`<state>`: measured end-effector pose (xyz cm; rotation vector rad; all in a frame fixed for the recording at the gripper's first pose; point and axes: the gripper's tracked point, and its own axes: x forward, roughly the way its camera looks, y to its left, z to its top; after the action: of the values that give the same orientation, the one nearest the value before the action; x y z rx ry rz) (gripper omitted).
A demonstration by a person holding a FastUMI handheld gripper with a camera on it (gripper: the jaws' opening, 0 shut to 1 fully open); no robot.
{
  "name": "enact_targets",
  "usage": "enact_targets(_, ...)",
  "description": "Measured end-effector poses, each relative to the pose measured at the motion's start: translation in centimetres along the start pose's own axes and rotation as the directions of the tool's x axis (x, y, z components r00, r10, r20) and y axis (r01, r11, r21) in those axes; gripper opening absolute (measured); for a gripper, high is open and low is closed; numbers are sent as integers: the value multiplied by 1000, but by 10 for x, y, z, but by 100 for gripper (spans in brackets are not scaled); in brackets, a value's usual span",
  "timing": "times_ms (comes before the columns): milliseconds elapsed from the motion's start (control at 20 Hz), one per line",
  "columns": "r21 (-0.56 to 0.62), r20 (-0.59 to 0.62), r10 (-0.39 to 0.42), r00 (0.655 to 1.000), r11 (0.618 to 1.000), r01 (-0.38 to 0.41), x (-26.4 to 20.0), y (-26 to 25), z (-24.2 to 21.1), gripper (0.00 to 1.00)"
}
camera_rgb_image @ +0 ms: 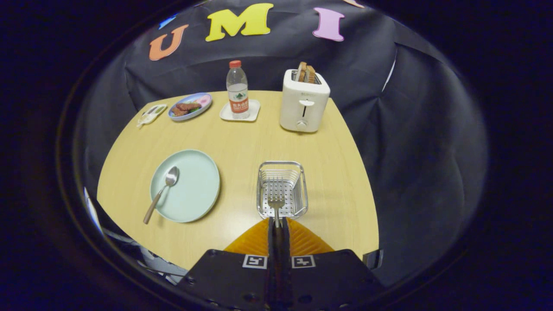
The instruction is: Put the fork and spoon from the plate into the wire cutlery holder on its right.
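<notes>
My gripper is shut on the fork, whose tines stick out ahead of the orange fingers and hang over the near end of the wire cutlery holder. The holder is a small shiny rectangular basket with a perforated floor, standing on the wooden table. To its left lies the pale green plate. The spoon rests on the plate's left side, bowl up on the plate and wooden handle reaching past the rim toward the near table edge.
At the back of the table stand a white toaster with bread slices, a water bottle on a white coaster, a blue plate of food and a small white item.
</notes>
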<state>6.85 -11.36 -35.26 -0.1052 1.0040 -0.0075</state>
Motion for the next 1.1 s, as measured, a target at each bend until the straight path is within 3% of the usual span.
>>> enact_targets(400, 47, -121, 26, 992, 999, -20, 10, 2, 13, 6)
enact_targets(900, 70, -65, 29, 997, 997, -25, 8, 0, 28, 8)
enact_targets(1100, 64, -10, 35, 999, 997, -34, 5, 13, 34, 41)
